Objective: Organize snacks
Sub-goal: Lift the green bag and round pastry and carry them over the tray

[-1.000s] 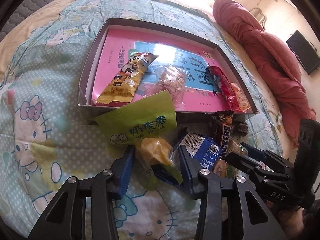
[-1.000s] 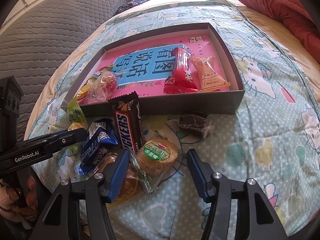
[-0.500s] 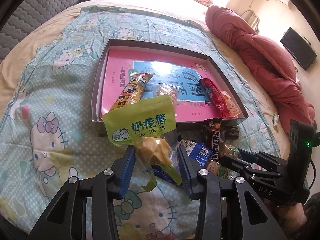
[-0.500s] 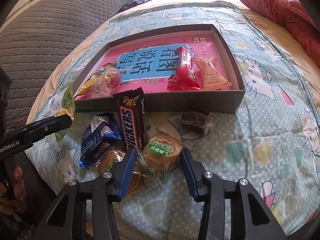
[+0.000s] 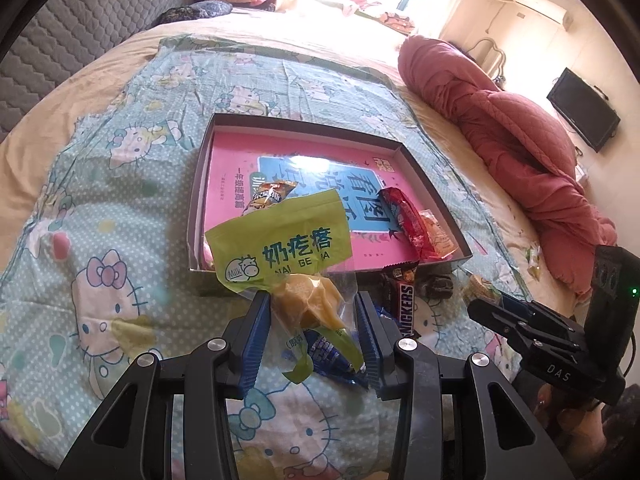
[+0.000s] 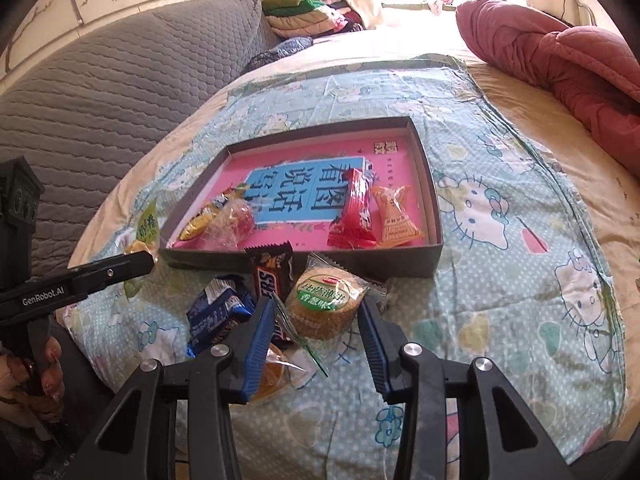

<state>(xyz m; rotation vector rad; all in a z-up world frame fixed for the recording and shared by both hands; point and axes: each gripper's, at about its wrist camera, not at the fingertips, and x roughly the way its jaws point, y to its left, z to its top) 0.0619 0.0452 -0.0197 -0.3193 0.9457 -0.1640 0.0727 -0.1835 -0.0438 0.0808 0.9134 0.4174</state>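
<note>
We've got the left gripper (image 5: 310, 330) clamped on a yellow-green plastic snack packet with a clear bottom and yellow chunks inside (image 5: 296, 264), dead centre in the lower half of the left wrist view. The packet's printed top flap stands up in front of the near edge of the shallow dark cardboard tray with a pink and blue printed sheet lining its floor (image 5: 424, 168), which fills the middle of the frame.

Over in the right wrist view, our right gripper (image 6: 316, 324) is closed around a round biscuit in a clear wrapper with a green label (image 6: 326, 304), lower centre, just in front of the tray's (image 6: 304, 260) near wall. Both blue pads press the wrapper's sides.

Loose on the light blue cartoon-cat bedsheet (image 6: 500, 240) beside the biscuit: a dark brown chocolate bar wrapper (image 6: 270, 272) and a blue foil snack pack (image 6: 218, 312) to its left, plus an orange-filled clear wrapper (image 6: 272, 372) peeking out under the left finger.

Already in the tray (four things, as far as we can see): a long red wrapped snack (image 6: 354, 212) and an orange twist-wrapped candy (image 6: 394, 218) at the right side, a clear bag with something reddish (image 6: 232, 222) and a yellow packet (image 6: 200, 220) toward the left.

A rumpled red quilt (image 6: 560, 60) lies in the upper right.
</note>
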